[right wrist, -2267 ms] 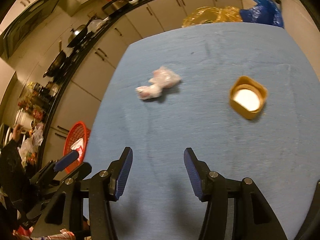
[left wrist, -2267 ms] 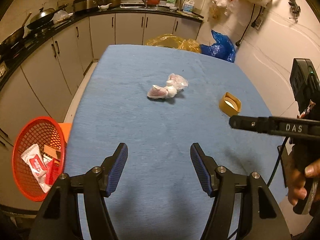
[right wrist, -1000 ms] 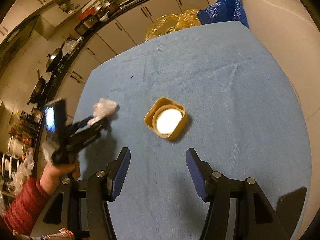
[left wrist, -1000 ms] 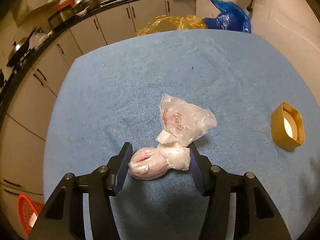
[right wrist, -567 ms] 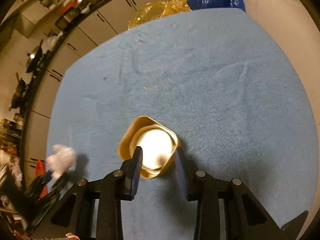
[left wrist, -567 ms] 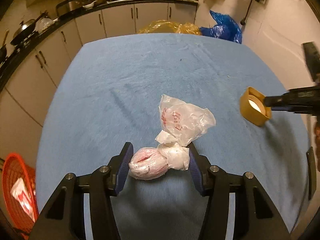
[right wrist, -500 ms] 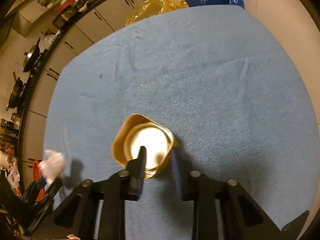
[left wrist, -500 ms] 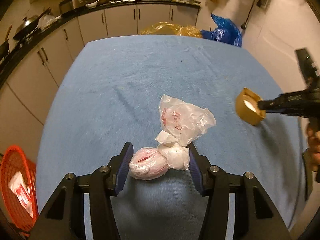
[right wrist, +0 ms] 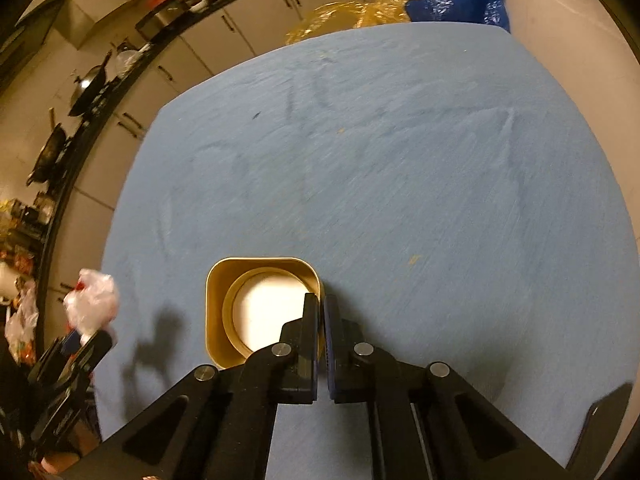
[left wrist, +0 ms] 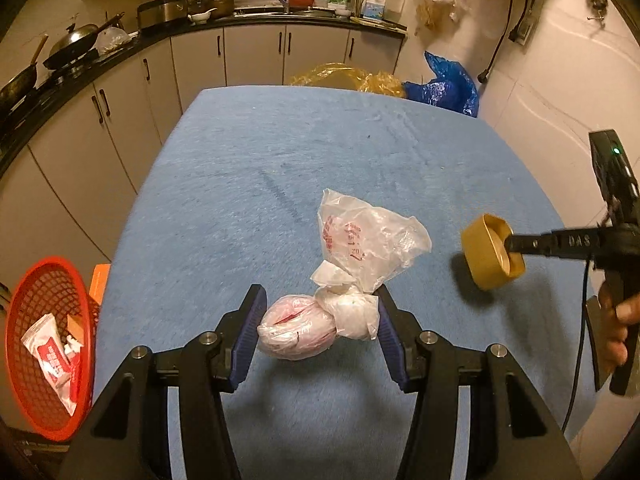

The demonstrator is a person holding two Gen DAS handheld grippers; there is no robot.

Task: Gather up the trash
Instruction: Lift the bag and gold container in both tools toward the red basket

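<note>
Risks first, biggest item down.

Knotted clear plastic bag of pink and white scraps [left wrist: 340, 300]: clamped between the blue pads of the left gripper [left wrist: 318, 328], clear of the cloth, its loose printed top flopping up and to the right. Thin film, soft contents; likely to slide or tear out on a quick swing. Loose flap could also snag on the basket rim.

Gold squarish plastic lid with white liner [right wrist: 262, 312]: pinched by one wall only, right gripper [right wrist: 321, 320] closed on the near right edge, one finger inside, one outside. Off-centre hold on a thin wall; may pivot or drop if jolted. In the left view, lid [left wrist: 491, 256] tilted and seemingly off the table.

Red mesh plastic basket [left wrist: 44, 344]: on the floor beside the table's left edge, well apart from both grippers, already holding a white-and-red wrapper. Long carry for the right-hand item; misses over the table edge plausible. Both hands heading to one small opening could collide.

Surface: blue cloth-covered table [left wrist: 320, 160], fuzzy, with faint drag marks and a few crumbs, otherwise bare.

Room: dim kitchen. Pale cabinets and dark counter with woks and pots along the left and back, sink at the rear. Yellow and blue plastic bags behind the table's far end. Tiled wall on the right.
</note>
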